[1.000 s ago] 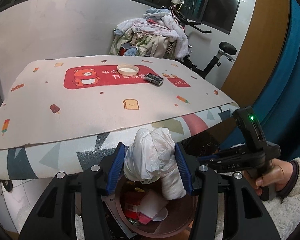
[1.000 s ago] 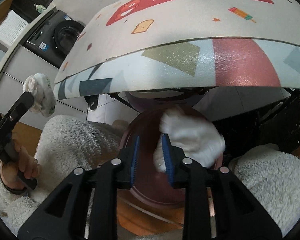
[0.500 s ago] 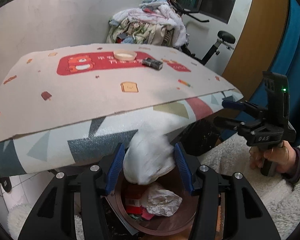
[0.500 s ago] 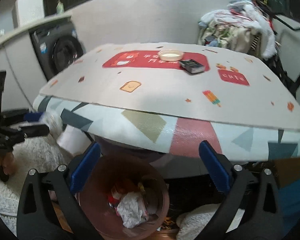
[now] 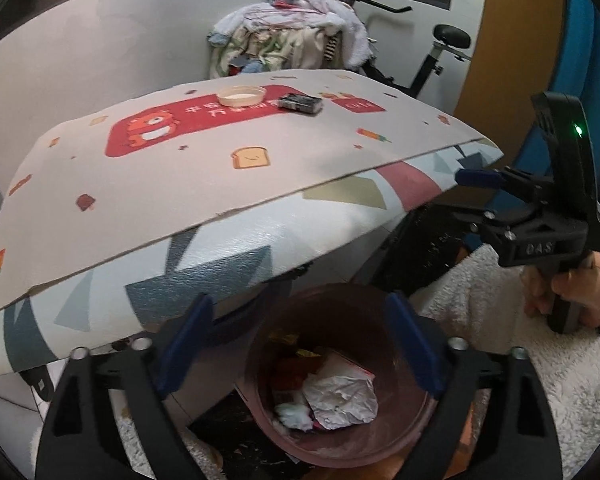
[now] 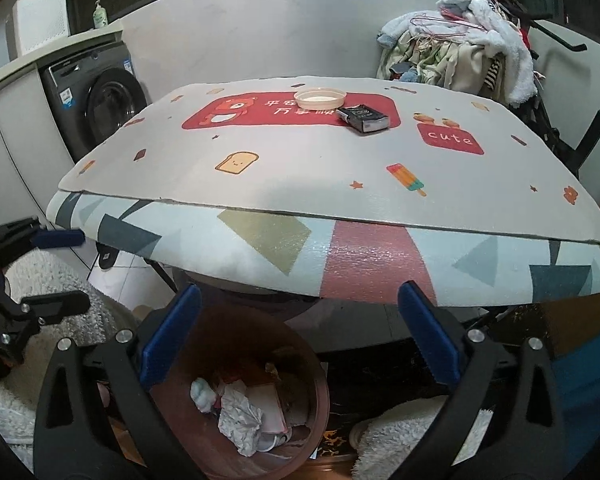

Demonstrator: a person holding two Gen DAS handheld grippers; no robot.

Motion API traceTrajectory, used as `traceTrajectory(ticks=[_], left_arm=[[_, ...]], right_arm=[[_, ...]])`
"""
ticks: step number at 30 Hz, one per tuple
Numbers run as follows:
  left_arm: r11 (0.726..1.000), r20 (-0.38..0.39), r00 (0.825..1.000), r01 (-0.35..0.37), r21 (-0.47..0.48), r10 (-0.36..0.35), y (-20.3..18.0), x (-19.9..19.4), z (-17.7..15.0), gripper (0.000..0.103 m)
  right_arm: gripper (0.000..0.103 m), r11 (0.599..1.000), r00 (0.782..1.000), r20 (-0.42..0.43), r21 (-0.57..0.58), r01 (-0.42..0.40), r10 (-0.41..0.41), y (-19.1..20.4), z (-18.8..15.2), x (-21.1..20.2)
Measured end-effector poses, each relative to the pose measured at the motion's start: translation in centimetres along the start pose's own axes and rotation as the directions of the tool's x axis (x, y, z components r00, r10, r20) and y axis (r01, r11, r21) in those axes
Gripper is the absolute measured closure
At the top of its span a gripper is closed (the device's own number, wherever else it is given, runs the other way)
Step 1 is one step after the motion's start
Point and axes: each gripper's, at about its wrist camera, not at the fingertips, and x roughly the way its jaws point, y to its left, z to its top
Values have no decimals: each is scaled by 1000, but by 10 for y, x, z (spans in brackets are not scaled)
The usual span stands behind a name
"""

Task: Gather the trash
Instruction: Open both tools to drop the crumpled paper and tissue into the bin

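Round brown plastic waste bin (image 5: 340, 432) located on the floor under the near edge of the table with the cartoon-printed mat (image 5: 260, 184). Inside, crumpled white paper wad (image 5: 340, 398) lying on top, small white tissue ball (image 5: 294, 416) just beside it, red and white packaging beneath. Judged light, soft and easily crushed; no risk of breakage, some risk of springing loose under a shallow pinch. Best taken across the bulk of a wad, not by a loose corner.

On the tabletop, well apart from the bin: shallow round cream dish (image 6: 320, 98) and flat black box (image 6: 362, 118) just beside it. Whether either counts as trash cannot be told. Box judged stiff and light, best gripped across its short sides; dish rim thin, likely slippery.

Left gripper (image 5: 300, 350), blue-padded, black-framed: jaws opening, now wide, nothing between them, poised above the bin mouth, touching nothing.

Right gripper (image 6: 300, 334), same make: spread to full width, empty, pointed down toward the bin and table edge, in contact with nothing. Seen also from the left view, held in a hand (image 5: 572, 296) with a fleecy white sleeve.
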Motion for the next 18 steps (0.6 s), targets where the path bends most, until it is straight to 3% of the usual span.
traceTrajectory(ticks=[5,18], left_arm=[[998,-3,999,-39,-43,39,10,-1,1,9],[997,5,999,-50,-59,50,13,-4,1,8]], right_arm=[[6,1000,1000,-1,1,3,-3,0,0,0],[6,1000,1000,-3,7,2,-2,-1,-1,1]])
